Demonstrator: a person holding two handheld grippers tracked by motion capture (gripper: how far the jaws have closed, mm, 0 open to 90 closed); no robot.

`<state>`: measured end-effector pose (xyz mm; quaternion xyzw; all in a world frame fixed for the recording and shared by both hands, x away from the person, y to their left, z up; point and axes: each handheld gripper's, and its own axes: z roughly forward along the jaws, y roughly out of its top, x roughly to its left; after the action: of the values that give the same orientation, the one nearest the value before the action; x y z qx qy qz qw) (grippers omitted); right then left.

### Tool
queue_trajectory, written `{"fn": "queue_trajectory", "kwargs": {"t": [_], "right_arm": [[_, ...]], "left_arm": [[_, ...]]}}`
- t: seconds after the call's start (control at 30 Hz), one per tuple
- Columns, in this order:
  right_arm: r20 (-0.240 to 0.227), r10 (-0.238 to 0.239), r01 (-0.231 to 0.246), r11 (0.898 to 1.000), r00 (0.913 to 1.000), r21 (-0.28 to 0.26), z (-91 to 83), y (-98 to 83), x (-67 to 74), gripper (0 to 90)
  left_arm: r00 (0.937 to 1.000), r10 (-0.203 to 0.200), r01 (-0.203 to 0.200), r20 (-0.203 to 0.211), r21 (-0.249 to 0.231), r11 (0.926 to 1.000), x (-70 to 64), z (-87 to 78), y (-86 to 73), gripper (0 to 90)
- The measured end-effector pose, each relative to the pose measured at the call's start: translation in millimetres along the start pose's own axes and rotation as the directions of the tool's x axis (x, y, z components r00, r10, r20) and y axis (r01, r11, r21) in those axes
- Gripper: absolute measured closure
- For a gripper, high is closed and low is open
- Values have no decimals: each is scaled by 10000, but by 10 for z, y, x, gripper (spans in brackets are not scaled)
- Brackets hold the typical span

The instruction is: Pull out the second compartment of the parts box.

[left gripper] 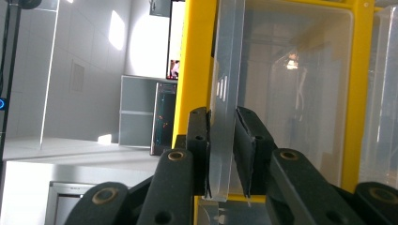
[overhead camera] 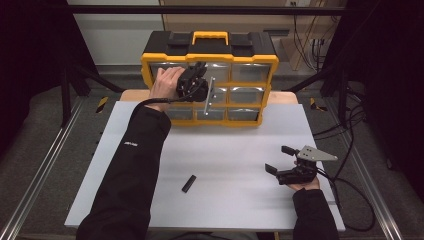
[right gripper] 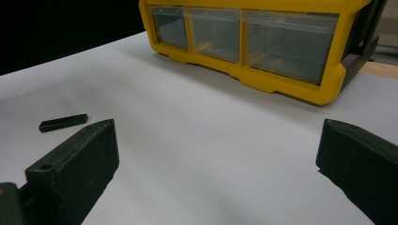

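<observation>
1. At the far edge of the white table (overhead camera: 225, 165), I hold my left gripper (overhead camera: 196, 82) up against the yellow-and-black plastic drawer cabinet with the carrying handle (overhead camera: 210, 42), on its upper left drawer.

2. In the left gripper view, my two black jaws stand narrow, one on each side of the clear plastic front lip of the drawer (left gripper: 224, 93), and the pads press on it. I judge this a pinch taken to pull the transparent drawer (left gripper: 295, 93) out of its yellow frame; the drawer looks seated in its slot.

3. The lip runs upright between the jaws there because my hand is turned on its side to meet a horizontal pull tab.

4. My right gripper (overhead camera: 280, 159) rests low near the right front of the table, well apart from the cabinet, its jaws spread wide with nothing between them. I read it as parked, kept clear while the left works.

5. A small flat black bar (overhead camera: 188, 183) lies loose on the table near the front, between my arms, touched by neither gripper. The right gripper view shows it (right gripper: 63, 123) beyond the left-hand jaw, with the cabinet's bottom row of clear drawers (right gripper: 244, 35) farther off.
</observation>
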<state>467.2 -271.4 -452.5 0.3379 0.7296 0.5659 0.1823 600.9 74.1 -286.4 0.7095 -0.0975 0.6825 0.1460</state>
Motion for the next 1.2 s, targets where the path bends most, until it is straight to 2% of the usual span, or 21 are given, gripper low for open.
{"fn": "queue_trajectory", "kwargs": {"t": [0.3,1.2], "right_arm": [[3,-4,4,10000,10000,7,-2,1,-1,1],[-22,34,-34,10000,10000,15,3,-3,2,1]], "left_arm": [[9995,303,-303,-2,-2,9995,3,-46,13,769],[9978,647,-649,-116,-156,9978,-19,-206,39,777]]}}
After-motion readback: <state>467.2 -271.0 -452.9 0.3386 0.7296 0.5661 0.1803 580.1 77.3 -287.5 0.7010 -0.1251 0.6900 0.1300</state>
